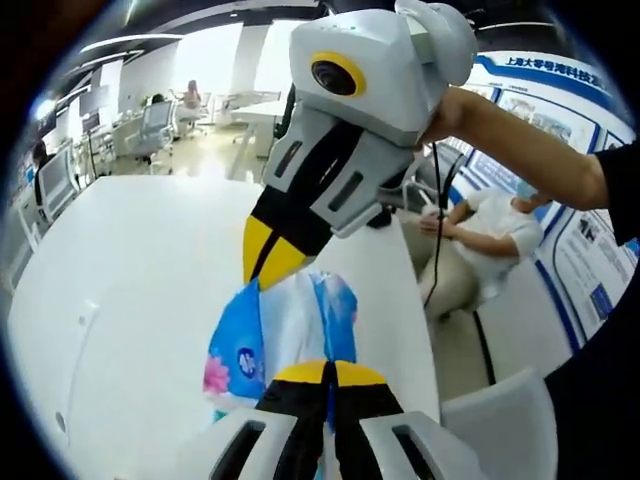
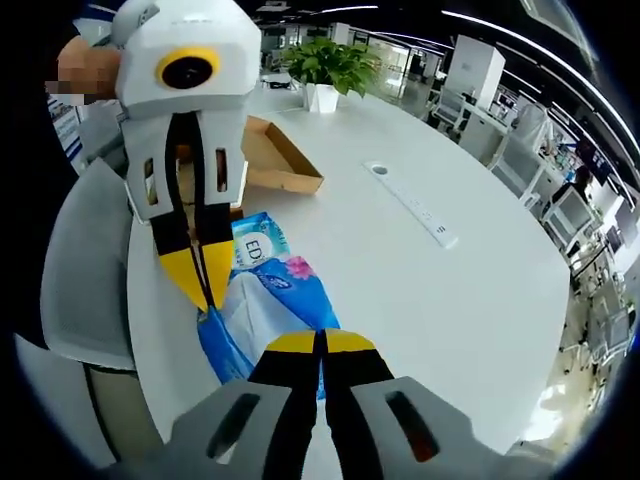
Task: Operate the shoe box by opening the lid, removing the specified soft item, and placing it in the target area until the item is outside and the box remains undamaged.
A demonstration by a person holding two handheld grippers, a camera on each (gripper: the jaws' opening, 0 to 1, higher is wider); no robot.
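White table [image 2: 470, 290]: open cardboard box [image 2: 268, 160], contents hidden. Left gripper [image 1: 328, 375] and right gripper [image 2: 322, 345] both clench the soft, crinkled blue-and-white tissue pack [image 2: 275, 295].

The tissue pack [image 2: 268, 300] is glossy, crinkled plastic film; the shoe box [image 2: 270, 160] matt brown cardboard; the table [image 2: 450, 290] smooth white.

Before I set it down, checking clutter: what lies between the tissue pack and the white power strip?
Bare white table in the right gripper view; nothing lies between the tissue pack and the power strip.
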